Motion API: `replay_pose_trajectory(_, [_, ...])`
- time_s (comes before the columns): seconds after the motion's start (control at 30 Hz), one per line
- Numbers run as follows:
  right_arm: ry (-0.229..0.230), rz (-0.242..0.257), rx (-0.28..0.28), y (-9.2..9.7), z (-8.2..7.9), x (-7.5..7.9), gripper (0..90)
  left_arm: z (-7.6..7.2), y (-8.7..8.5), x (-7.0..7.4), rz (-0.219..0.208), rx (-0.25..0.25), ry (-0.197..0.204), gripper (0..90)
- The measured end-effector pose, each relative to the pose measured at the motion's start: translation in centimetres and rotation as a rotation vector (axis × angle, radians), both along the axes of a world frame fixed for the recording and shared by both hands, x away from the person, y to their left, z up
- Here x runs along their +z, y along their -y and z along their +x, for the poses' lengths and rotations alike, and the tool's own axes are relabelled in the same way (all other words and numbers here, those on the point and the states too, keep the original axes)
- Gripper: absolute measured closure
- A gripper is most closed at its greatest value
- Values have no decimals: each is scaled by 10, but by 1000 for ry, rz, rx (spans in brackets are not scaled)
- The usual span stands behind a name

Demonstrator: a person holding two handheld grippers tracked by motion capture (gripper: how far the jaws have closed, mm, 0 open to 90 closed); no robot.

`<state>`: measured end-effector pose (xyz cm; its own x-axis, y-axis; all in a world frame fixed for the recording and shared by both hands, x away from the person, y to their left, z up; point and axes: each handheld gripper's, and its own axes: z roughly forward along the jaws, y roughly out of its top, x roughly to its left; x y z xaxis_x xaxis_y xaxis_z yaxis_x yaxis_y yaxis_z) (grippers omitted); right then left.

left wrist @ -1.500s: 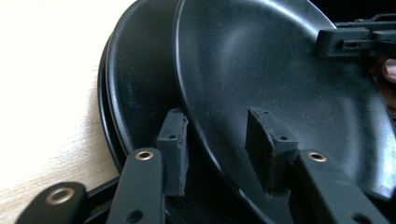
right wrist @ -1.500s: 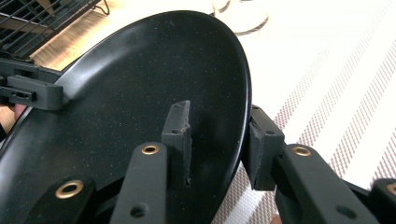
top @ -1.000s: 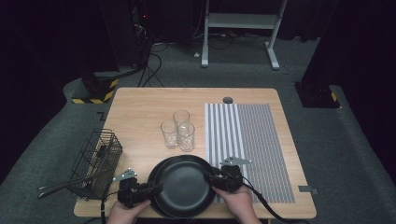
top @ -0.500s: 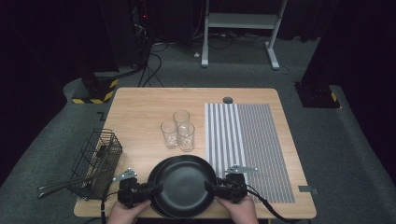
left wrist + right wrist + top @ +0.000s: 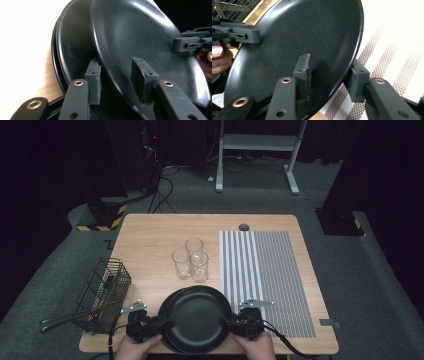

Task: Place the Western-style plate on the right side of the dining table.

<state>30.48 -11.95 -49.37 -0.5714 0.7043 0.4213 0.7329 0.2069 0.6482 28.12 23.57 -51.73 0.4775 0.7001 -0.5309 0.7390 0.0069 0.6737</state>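
Note:
A stack of black plates sits at the table's near edge. The top plate (image 5: 197,317) is tilted and raised off the lower plate (image 5: 161,312). My left gripper (image 5: 167,324) is shut on the top plate's left rim and my right gripper (image 5: 225,322) on its right rim. In the left gripper view the rim of the top plate (image 5: 140,37) runs between my left gripper's (image 5: 117,80) jaws, above the lower plate (image 5: 72,42). In the right gripper view the right gripper (image 5: 329,77) holds the plate (image 5: 299,32) with one pad above and one below.
Three clear glasses (image 5: 190,260) stand mid-table beyond the plates. A grey striped mat (image 5: 270,270) covers the right side. A black wire basket (image 5: 102,295) with utensils poking out hangs at the left edge. A person's hands hold both grippers at the front edge.
The right gripper has drawn back toward the front edge and closed onto the plate's right rim. The top plate now sits shifted slightly right of the stack.

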Motion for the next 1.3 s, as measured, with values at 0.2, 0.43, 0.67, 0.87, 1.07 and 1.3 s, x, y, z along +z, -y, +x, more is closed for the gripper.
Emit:
replay_pose_trajectory(0.2, [27, -2, -2, -4, 4, 4, 635, 0, -2, 0, -3, -5, -8, 638])
replay_pose_trajectory(0.43, [69, 1, -10, -7, 7, 8, 655, -2, -2, 2, 2, 19, -1, 648])
replay_pose_trajectory(0.67, [92, 13, -20, -9, 8, 9, 666, -3, -3, 6, -1, 41, 28, 673])
replay_pose_trajectory(0.87, [125, 46, -9, -9, 11, 11, 683, -3, -4, 9, -7, 69, 71, 693])
replay_pose_trajectory(1.07, [130, 83, -9, -13, 21, 8, 683, -2, -5, 11, -5, 101, 120, 712])
replay_pose_trajectory(1.3, [142, 113, 5, -15, 36, 10, 684, 0, -2, 13, -26, 144, 142, 718])
